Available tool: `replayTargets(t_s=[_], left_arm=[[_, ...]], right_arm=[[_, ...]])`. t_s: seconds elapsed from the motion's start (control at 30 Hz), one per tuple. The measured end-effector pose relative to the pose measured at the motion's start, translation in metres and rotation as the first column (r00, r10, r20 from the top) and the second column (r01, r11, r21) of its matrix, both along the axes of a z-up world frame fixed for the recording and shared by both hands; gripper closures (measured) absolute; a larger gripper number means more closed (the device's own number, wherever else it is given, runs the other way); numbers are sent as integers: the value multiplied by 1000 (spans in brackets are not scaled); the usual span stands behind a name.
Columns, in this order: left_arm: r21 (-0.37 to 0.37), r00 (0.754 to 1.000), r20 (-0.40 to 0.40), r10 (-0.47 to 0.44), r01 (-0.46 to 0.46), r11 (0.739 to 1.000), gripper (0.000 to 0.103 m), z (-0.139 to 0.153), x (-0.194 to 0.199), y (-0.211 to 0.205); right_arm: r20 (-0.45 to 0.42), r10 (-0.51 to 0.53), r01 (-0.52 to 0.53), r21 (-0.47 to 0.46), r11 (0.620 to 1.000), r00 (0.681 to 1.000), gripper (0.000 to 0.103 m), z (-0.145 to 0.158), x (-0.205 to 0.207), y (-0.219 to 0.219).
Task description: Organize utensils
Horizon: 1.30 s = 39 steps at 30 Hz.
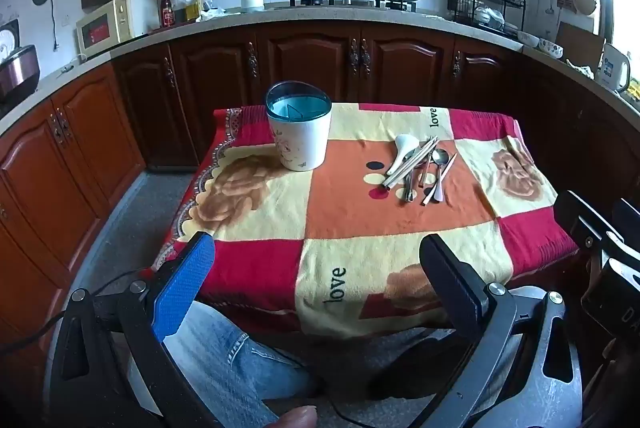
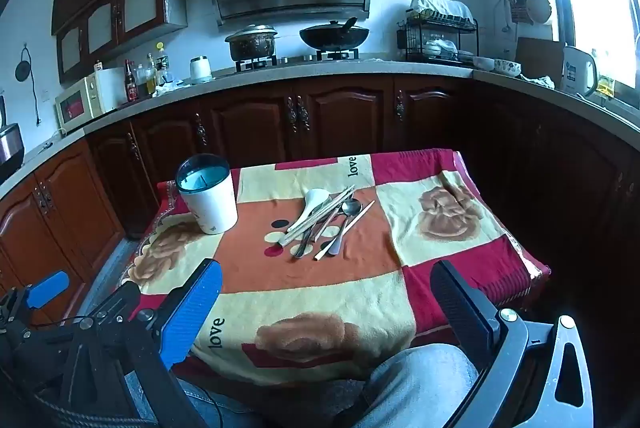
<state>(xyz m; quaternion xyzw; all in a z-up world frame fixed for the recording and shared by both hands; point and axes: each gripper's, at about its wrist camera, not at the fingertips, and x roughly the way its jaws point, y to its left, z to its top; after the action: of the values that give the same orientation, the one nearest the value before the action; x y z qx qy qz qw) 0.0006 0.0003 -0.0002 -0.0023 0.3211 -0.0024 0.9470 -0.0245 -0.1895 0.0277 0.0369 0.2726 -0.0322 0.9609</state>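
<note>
Both tools, the left tool (image 1: 316,256) and the right tool (image 2: 326,284), are held with jaws wide apart and nothing between them, above the near tabletop (image 1: 360,268) edge. Farther back, the utensils (image 2: 324,220) are piled on the patterned cloth, well apart from the white holder (image 2: 208,197) standing upright to their left.

Left gripper (image 1: 316,268) with blue pad and black finger, jaws spread wide, nothing between them, tilted downward, right gripper (image 2: 326,292) likewise wide and empty, both held over the person's denim-clad knees (image 1: 224,356)
</note>
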Motion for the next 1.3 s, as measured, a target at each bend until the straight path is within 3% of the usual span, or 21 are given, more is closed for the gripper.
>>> replayTargets(t_s=[0.8,1.3], left_arm=[[-21,999,44,2,-1,1000,0,4,-14,9],[-28,1000,28,-7,8,1000,0,6,-14,11]], right_arm=[[30,15,-14,-19,1000,999,0,5,-6,5],[36,24,-23,-27,999,999,0,10,-8,8]])
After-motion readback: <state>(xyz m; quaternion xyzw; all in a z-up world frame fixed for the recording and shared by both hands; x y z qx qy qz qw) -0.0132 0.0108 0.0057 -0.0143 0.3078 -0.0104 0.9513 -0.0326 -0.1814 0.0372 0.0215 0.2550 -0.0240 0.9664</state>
